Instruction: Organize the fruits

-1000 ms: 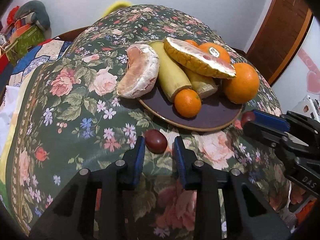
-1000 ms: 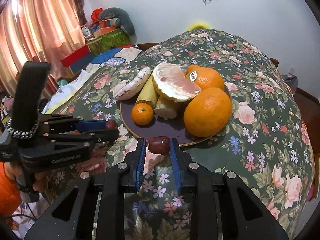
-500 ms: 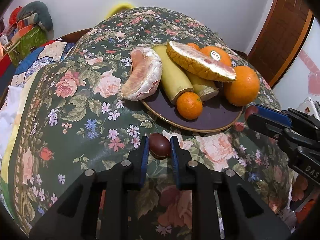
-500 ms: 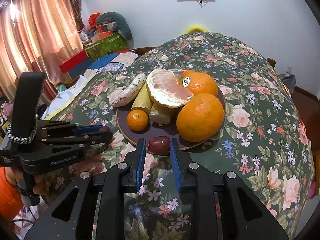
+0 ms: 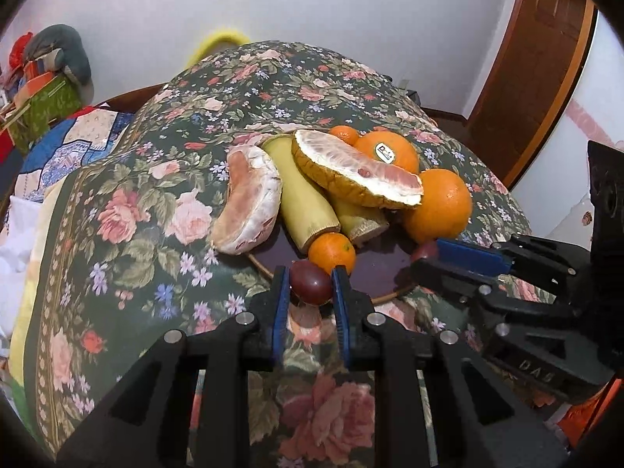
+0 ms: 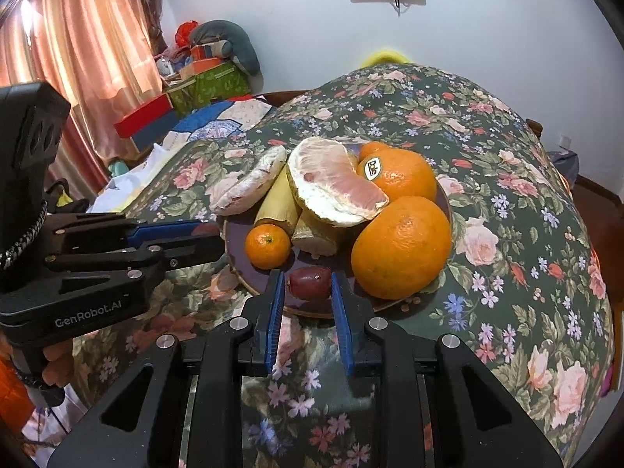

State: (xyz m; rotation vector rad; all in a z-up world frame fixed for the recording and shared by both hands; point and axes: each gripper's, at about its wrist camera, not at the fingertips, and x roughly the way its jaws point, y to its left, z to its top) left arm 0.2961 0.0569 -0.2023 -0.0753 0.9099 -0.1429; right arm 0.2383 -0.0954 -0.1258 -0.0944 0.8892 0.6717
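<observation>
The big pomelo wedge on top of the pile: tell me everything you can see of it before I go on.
The pomelo wedge is a thick crescent with pale pink flesh under white pith, its cut face turned upward, and a yellowish, rough rind below. It lies tilted on top of the pile on the plate, propped on the two bananas and leaning against the stickered orange and the big orange. Neither tool touches it.

plate (image 5: 384, 273) largely hidden under fruit; small orange (image 5: 343, 135) mostly hidden.
</observation>
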